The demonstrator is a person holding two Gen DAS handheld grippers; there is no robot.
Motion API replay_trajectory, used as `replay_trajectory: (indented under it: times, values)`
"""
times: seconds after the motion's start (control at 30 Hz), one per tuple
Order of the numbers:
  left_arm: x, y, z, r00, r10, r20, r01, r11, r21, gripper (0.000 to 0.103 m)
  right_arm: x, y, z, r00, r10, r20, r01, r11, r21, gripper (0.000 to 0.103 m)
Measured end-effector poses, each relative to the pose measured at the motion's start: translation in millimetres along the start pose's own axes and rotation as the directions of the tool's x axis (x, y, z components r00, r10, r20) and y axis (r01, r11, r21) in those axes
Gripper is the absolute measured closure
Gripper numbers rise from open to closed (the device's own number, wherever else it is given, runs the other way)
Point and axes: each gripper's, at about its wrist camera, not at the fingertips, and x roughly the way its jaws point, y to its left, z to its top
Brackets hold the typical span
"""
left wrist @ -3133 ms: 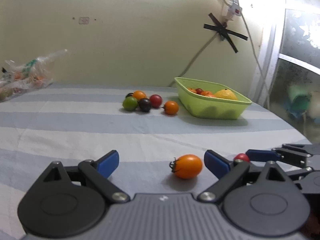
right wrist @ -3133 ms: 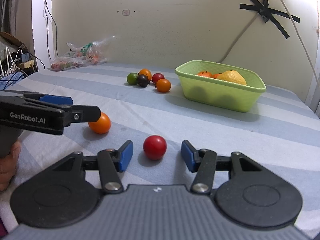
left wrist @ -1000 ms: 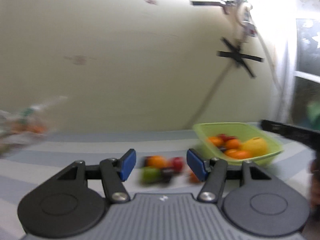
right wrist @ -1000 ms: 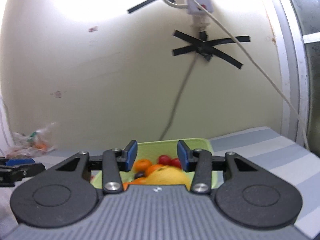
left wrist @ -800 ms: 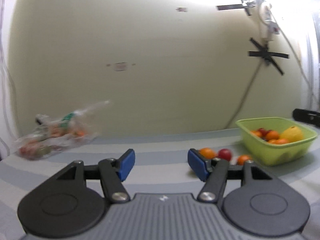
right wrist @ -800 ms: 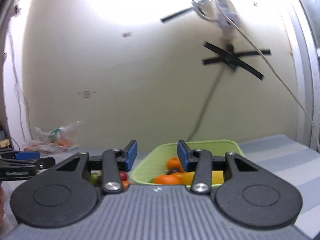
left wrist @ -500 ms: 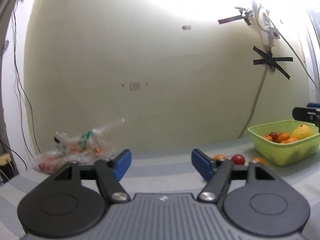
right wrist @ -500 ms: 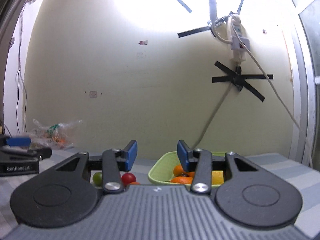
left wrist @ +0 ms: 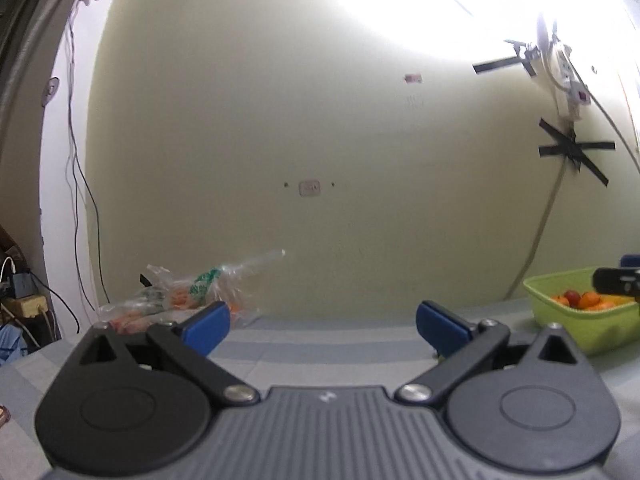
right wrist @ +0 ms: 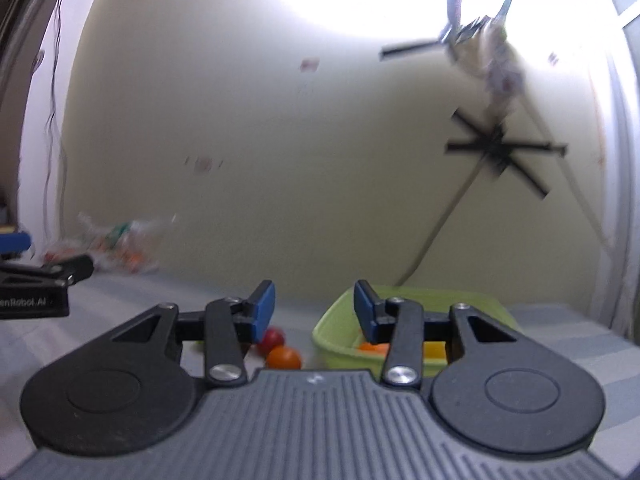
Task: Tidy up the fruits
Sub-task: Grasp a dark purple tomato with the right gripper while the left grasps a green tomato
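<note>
The green basket (left wrist: 576, 332) stands at the right in the left wrist view and holds orange and red fruits (left wrist: 580, 299). In the right wrist view the basket (right wrist: 336, 328) sits just behind my right gripper (right wrist: 314, 312), whose jaws are open and empty. A red tomato (right wrist: 273, 337) and an orange tomato (right wrist: 284, 358) lie on the cloth left of the basket. My left gripper (left wrist: 322, 324) is open wide and empty, raised and pointing at the wall. The right gripper's tip (left wrist: 618, 282) shows at the far right of the left wrist view.
A clear plastic bag of produce (left wrist: 188, 296) lies at the back left against the wall; it also shows blurred in the right wrist view (right wrist: 116, 248). The table has a grey striped cloth (left wrist: 340, 344). A cable and black tape (left wrist: 572, 156) hang on the wall.
Both grippers have tilted up and swung left, away from the basket. The left gripper's jaws have opened wider. The loose fruits have dropped out of the left wrist view.
</note>
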Motion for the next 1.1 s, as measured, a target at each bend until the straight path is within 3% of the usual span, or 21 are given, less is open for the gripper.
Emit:
replay_trajectory:
  times: [0.1, 0.23, 0.3, 0.5, 0.6, 0.7, 0.87, 1.1]
  values:
    - [2.0, 2.1, -0.2, 1.0, -0.02, -0.011, 0.02, 1.0, -0.013, 0.0, 17.6, 1.1, 5.8, 0.995, 0.048, -0.091, -0.049, 0.999, -0.009, 0.067]
    - [6.2, 9.5, -1.8, 0.997, -0.071, -0.041, 0.069, 0.997, -0.047, 0.002, 41.5, 13.2, 12.8, 0.972, 0.139, -0.19, -0.15, 0.988, -0.044, 0.073]
    - [8.6, 11.5, -2.3, 0.994, -0.094, -0.061, 0.09, 0.994, -0.06, 0.008, 52.5, 25.0, 12.1, 0.959, 0.164, -0.23, -0.188, 0.978, -0.086, 0.073]
    - [15.2, 15.7, -3.3, 0.983, -0.152, -0.107, 0.142, 0.985, -0.096, 0.022, 89.5, 50.7, 3.2, 0.92, 0.184, -0.346, -0.245, 0.959, -0.142, 0.073]
    - [18.2, 18.9, -4.0, 0.977, -0.169, -0.127, 0.154, 0.98, -0.123, 0.026, 105.2, 58.2, -1.8, 0.907, 0.155, -0.392, -0.24, 0.954, -0.178, 0.073]
    - [20.7, 20.9, -3.8, 0.973, -0.182, -0.141, 0.163, 0.977, -0.138, 0.031, 121.2, 60.6, -6.0, 0.879, 0.153, -0.452, -0.255, 0.951, -0.174, 0.071]
    - [21.0, 21.2, -4.3, 0.971, -0.19, -0.143, 0.17, 0.975, -0.142, 0.031, 112.8, 62.6, -5.9, 0.878, 0.167, -0.449, -0.27, 0.947, -0.176, 0.073]
    - [24.3, 18.0, -2.6, 0.959, -0.229, -0.166, 0.211, 0.97, -0.124, 0.031, 33.8, 47.5, -6.7, 0.885, 0.272, -0.378, -0.308, 0.95, -0.039, 0.073]
